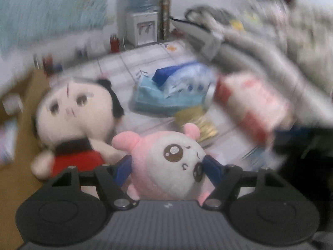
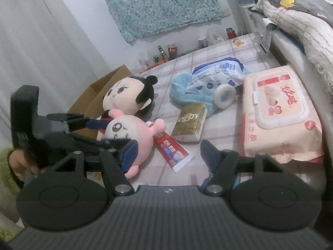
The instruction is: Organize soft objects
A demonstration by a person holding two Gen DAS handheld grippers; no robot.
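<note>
Reading "LOTTE", gold pack lies beside toothpaste.

A teal floral cloth is hanging on the white wall — dim indoor light. A checked tablecloth is covering the table; a water dispenser is standing beyond.

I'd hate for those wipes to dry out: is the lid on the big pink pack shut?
Shut. The white flip lid lies flat on the wipes pack, with no gap showing.
</note>
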